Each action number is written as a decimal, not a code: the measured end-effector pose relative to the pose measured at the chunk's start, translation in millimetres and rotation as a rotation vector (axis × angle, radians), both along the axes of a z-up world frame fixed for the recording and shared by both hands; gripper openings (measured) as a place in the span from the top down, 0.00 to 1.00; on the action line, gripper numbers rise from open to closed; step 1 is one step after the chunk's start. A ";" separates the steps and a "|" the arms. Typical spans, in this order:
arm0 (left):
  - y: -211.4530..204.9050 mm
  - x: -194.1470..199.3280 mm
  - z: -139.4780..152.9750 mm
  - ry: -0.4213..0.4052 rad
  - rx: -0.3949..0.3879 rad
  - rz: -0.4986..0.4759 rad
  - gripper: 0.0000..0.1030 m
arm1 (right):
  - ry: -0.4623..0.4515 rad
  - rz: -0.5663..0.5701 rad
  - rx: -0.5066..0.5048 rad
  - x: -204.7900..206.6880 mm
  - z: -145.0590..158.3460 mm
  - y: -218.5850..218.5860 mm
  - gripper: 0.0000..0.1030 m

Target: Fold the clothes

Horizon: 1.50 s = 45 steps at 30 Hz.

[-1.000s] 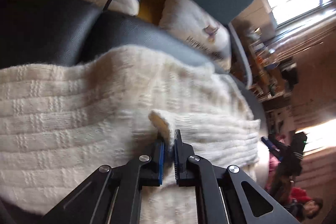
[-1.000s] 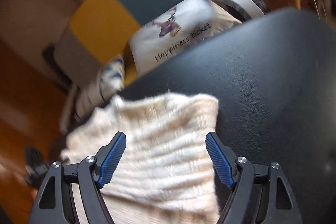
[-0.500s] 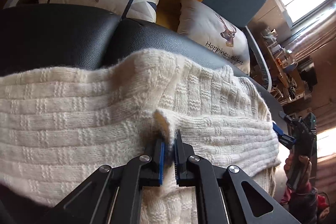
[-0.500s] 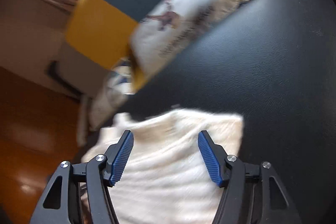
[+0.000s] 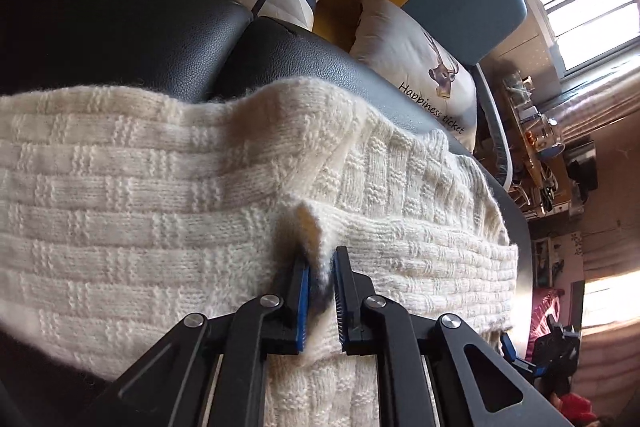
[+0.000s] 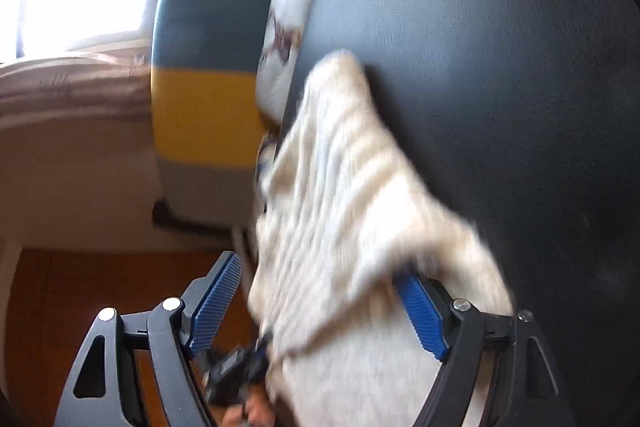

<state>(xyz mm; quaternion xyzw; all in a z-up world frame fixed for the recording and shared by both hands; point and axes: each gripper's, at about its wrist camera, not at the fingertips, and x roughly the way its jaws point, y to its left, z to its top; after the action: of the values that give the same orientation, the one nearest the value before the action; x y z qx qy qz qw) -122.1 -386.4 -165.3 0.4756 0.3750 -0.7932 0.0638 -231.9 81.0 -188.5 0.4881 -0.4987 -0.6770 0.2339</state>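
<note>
Left wrist view: cream knit sweater (image 5: 168, 195) lies spread over the black leather seat (image 5: 120, 27), one panel turned over. Left tool (image 5: 320, 291) jaws are opening, a pinch of knit between them, pads apparently loosening. Right tool (image 6: 320, 307) is opening wide around the sweater's corner, not gripping. Fold started; most remains.

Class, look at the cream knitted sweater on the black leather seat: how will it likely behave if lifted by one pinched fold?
The cream knitted sweater probably hangs floppy: it already sags over the black leather seat and puckers at the left gripper, whose jaws are opening around the fold. Its thick, chunky knit suggests some weight. The fuzzy yarn likely grips the ribbed pads rather than slipping.
</note>
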 end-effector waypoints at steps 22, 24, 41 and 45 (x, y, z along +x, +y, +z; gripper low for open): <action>21.3 20.4 44.8 0.121 -0.084 -0.070 0.82 | 0.280 0.530 0.723 -10.1 37.6 -97.2 0.27; 31.5 13.3 30.0 0.071 -0.106 -0.092 0.82 | 0.295 0.521 0.746 -6.1 30.0 -92.7 0.30; 37.9 -3.8 11.0 0.071 -0.081 -0.062 0.81 | 0.380 0.516 1.098 -69.9 23.9 -144.0 0.27; 25.1 13.0 13.0 0.106 0.003 0.003 0.80 | 0.446 0.516 1.026 -43.1 48.8 -148.5 0.27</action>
<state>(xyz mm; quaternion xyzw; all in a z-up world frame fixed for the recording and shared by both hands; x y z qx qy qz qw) -109.1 -361.3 -152.3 0.4323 0.3795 -0.8168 0.0442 -275.0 -67.5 -139.7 0.4900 0.0859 -0.8380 0.2243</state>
